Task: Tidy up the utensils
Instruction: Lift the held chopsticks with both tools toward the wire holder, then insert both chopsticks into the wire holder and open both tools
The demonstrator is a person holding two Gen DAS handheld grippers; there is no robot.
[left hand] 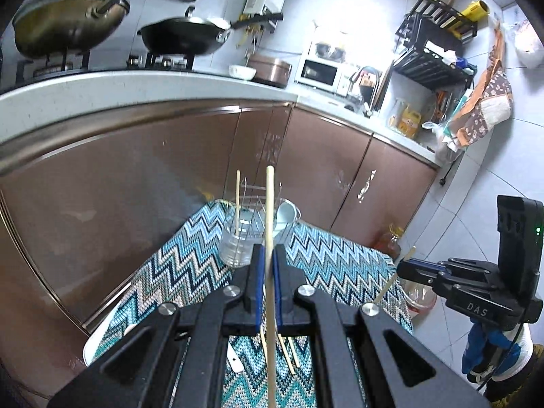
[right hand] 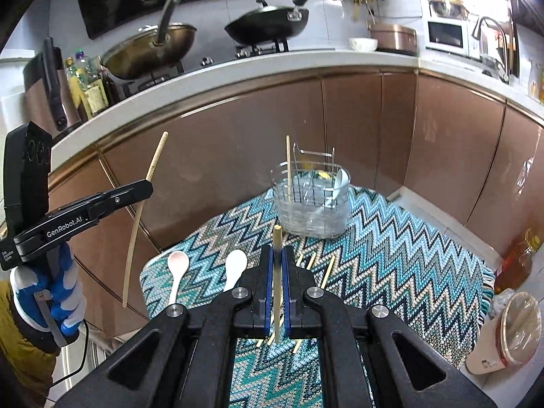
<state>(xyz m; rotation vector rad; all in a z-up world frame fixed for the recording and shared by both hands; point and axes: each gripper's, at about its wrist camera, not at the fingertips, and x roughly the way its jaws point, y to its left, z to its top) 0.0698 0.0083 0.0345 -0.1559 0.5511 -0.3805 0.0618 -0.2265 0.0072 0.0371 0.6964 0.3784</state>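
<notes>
My left gripper [left hand: 269,251] is shut on a long wooden chopstick [left hand: 270,204] that stands nearly upright between its blue pads, above the zigzag-cloth table [left hand: 326,258]. In the right wrist view, my right gripper [right hand: 278,251] is shut on another chopstick [right hand: 277,238]. Beyond both stands a wire utensil basket [right hand: 312,204] holding one chopstick [right hand: 288,170] and a white spoon [right hand: 341,182]. Two white spoons [right hand: 178,265] [right hand: 236,265] and several loose chopsticks [right hand: 328,270] lie on the cloth. The left gripper [right hand: 144,187] also shows in the right wrist view, and the right gripper [left hand: 406,268] in the left wrist view.
Brown cabinet fronts [right hand: 238,136] and a white counter edge [right hand: 221,71] rise just behind the table, with two woks on the stove above. An oil bottle [right hand: 520,258] and a lined bin [right hand: 520,326] sit on the floor at the right.
</notes>
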